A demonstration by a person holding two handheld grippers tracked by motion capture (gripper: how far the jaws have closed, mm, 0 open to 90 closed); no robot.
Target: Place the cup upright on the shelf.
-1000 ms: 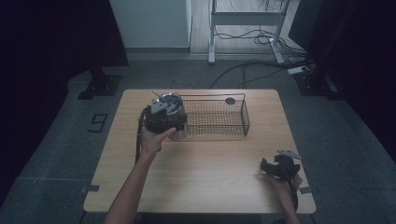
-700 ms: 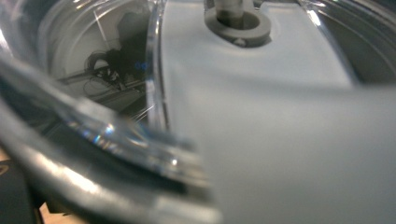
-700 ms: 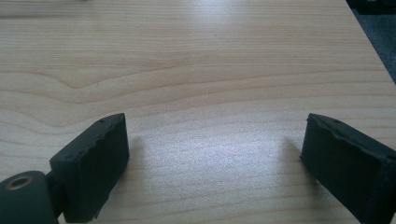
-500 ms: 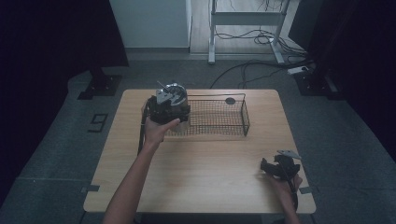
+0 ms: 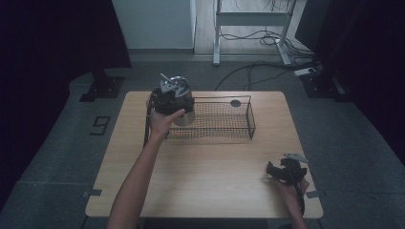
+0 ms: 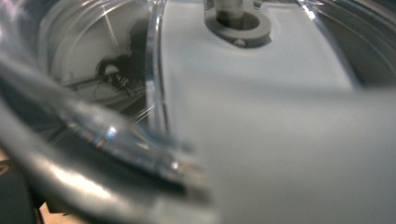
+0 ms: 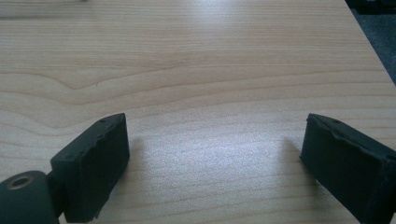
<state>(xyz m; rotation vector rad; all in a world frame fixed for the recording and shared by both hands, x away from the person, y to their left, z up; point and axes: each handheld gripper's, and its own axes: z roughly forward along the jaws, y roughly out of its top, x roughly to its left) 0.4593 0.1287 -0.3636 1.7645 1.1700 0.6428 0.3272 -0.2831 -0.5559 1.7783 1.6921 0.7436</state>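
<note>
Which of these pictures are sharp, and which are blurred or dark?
High view: dim, dark at both sides, yet the wire basket and the wooden table read clearly. Left gripper view: strongly out of focus, with glare streaks on a clear container pressed close to the lens. Right gripper view: sharp wood grain, soft shadows beside the two black jaws of the right gripper.

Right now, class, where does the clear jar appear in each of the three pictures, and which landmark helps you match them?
High view: the clear jar is upper left of centre, held above the left end of the wire basket.
Left gripper view: the jar is seen close up and blurred, its clear wall at left and its pale inside at centre.
Right gripper view: faces the wooden table.
Shared landmark: the wooden table.
</note>
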